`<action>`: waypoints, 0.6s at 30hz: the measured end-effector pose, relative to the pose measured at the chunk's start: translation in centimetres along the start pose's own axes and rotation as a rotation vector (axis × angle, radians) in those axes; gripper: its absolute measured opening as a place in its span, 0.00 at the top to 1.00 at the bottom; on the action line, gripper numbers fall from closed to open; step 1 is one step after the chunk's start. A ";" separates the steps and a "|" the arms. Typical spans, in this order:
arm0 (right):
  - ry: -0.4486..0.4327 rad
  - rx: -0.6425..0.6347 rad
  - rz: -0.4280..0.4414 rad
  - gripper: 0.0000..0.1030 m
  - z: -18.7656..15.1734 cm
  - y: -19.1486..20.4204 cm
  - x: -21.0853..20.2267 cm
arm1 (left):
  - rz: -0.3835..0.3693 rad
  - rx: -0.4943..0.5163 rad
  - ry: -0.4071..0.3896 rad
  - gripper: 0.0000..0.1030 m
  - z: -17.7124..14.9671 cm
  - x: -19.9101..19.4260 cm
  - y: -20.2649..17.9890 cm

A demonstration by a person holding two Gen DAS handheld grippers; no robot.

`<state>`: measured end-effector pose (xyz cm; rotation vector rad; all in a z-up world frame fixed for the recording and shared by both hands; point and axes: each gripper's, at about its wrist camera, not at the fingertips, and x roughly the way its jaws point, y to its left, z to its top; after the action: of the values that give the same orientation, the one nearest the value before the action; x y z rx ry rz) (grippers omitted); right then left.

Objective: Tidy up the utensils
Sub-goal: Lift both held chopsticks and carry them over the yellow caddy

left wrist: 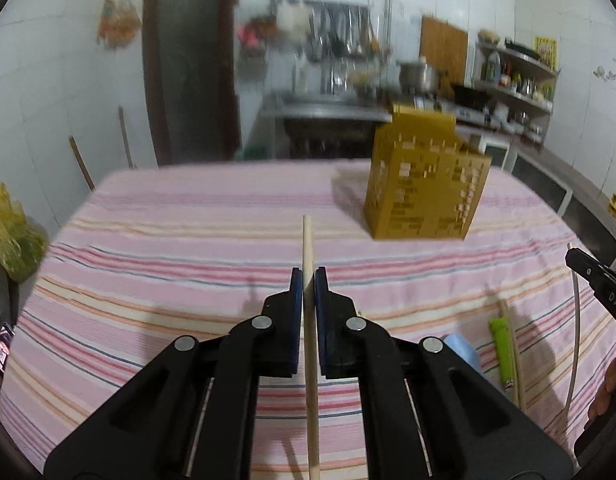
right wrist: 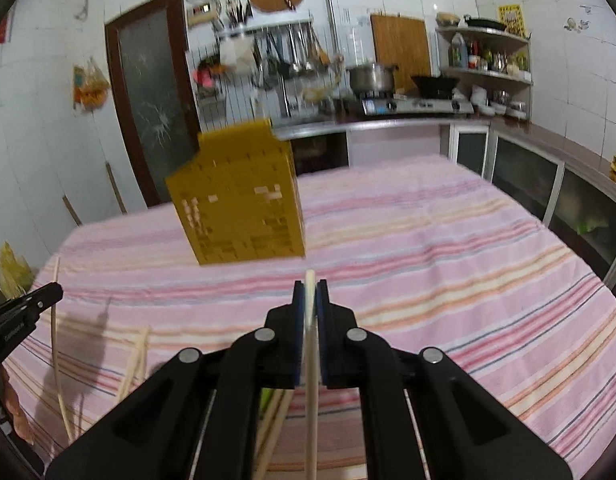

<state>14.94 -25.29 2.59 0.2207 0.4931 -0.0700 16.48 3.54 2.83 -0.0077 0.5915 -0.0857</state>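
A yellow perforated utensil holder (left wrist: 426, 184) stands upright on the pink striped tablecloth (left wrist: 179, 240); it also shows in the right wrist view (right wrist: 239, 200). My left gripper (left wrist: 308, 280) is shut on a wooden chopstick (left wrist: 308, 248) that sticks out ahead, left of and short of the holder. My right gripper (right wrist: 309, 292) is shut on a pale chopstick (right wrist: 310, 280), in front of and right of the holder. The right gripper's tip shows at the left view's right edge (left wrist: 588, 272), and the left gripper's tip at the right view's left edge (right wrist: 31, 300).
More chopsticks (right wrist: 135, 360), a green utensil (left wrist: 502, 352) and a blue item (left wrist: 464, 352) lie on the cloth near me. A yellow bag (left wrist: 11, 236) sits off the table's left. A kitchen counter with a stove (right wrist: 412, 106) and cabinets lies beyond the table.
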 end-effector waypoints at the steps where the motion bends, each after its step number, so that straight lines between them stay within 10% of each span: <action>1: -0.018 0.001 0.001 0.94 0.1 0.0 -0.4 | 0.002 -0.004 -0.021 0.95 0.0 -0.7 0.1; 18: -0.201 -0.020 0.029 0.94 0.4 0.5 -5.3 | 0.038 -0.012 -0.203 0.95 -0.9 -6.8 1.0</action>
<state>10.55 -24.83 5.60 0.1985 0.2907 -0.0577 10.40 5.10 5.88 -0.0163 0.3887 -0.0436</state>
